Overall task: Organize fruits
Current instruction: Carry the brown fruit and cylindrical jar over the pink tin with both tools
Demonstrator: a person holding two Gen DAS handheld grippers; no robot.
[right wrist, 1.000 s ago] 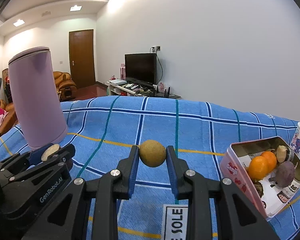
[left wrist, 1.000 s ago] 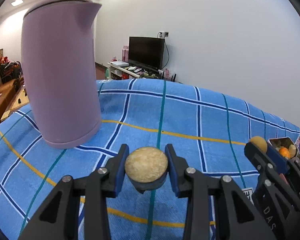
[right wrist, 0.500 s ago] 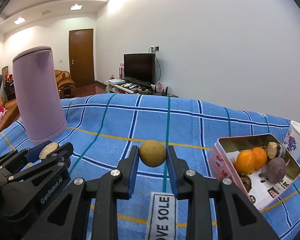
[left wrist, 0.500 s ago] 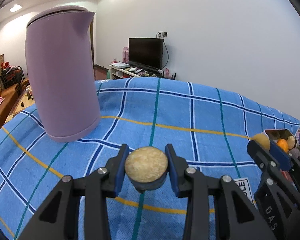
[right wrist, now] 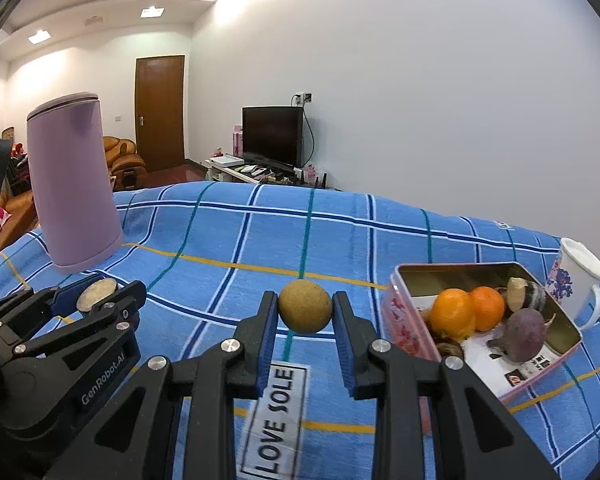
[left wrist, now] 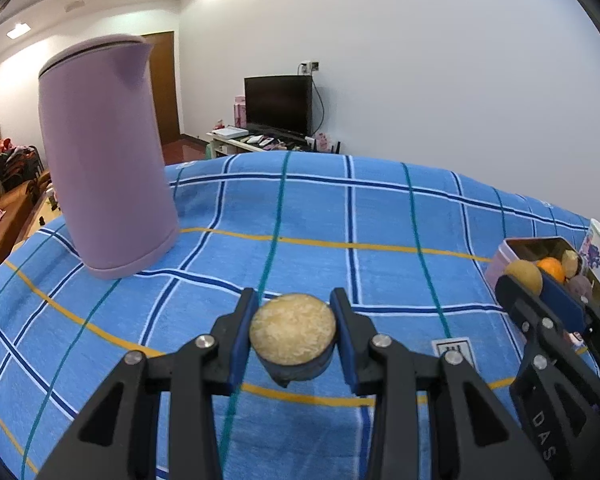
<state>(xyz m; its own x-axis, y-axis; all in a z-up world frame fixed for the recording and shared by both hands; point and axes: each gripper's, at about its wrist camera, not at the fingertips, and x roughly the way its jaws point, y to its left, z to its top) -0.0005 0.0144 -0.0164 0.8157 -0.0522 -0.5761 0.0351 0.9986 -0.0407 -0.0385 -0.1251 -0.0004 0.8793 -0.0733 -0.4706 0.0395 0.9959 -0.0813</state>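
— Noticing anything changing over the last second?

— Sliding both grippers rightward across the blue checked tablecloth (left wrist: 380, 208). Leaving the tall lilac plastic kettle (left wrist: 104, 160) farther off on the left, and drawing the pink rectangular metal tin (right wrist: 404, 320) of fruit nearer on the right.

— Loosening either grip?

— Not at all. Still clamping the left gripper (left wrist: 293, 294) on the halved dark-skinned fruit (left wrist: 292, 330), pale cut face towards the camera. Still pinching the right gripper (right wrist: 304, 298) tight on the small round tan fruit (right wrist: 305, 307). Carrying both, apparently off the cloth, on the near side and left of the tin.

— Meaning what for the sorting?

— Probably heading for the tin, already holding two oranges (right wrist: 452, 312) and a purple root-like piece (right wrist: 524, 332). Judging the tan fruit as arriving first, being nearer. Still needing a lift over the tin's near wall before letting go.
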